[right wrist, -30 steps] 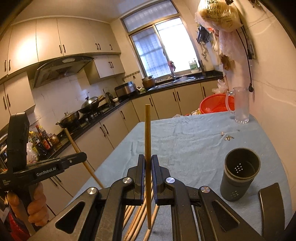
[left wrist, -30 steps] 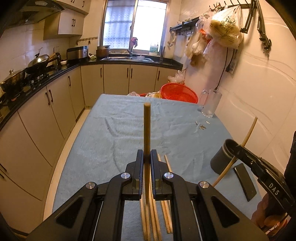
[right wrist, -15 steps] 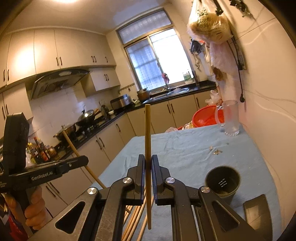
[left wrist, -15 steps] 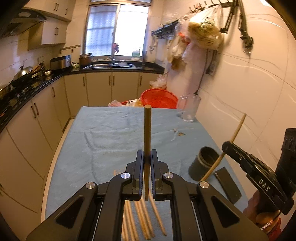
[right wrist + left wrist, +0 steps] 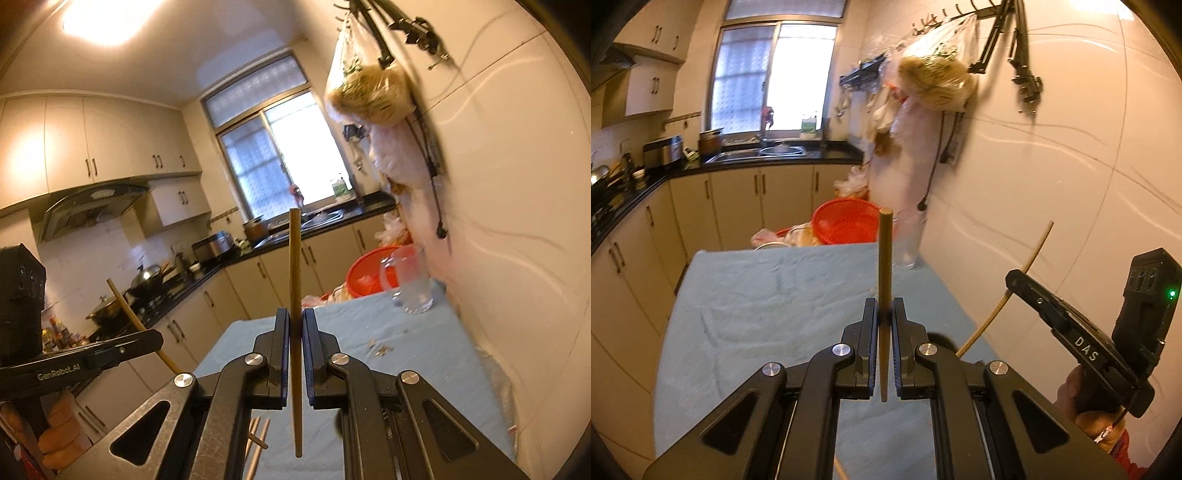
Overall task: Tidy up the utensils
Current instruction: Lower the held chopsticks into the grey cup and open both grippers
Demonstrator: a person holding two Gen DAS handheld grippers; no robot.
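Both tools were matte black plastic. The left gripper (image 5: 885,314) had two flat, ribbed fingers (image 5: 870,325) on angular linkage arms, each arm with a triangular cut-out and a round silver pivot screw. The right gripper (image 5: 294,325) matched it, though its finger pads showed a blue edge and its linkage looked scuffed. From the side, its slim body carried white "DAS" lettering and a boxy rear block with a small green light. The other tool's side read "GenRobot.AI". A red sleeve (image 5: 1123,448) edge showed at the right hand (image 5: 1082,410).

Two tan chopsticks (image 5: 885,266) (image 5: 294,266) stand upright above the table, more lying below (image 5: 255,441).
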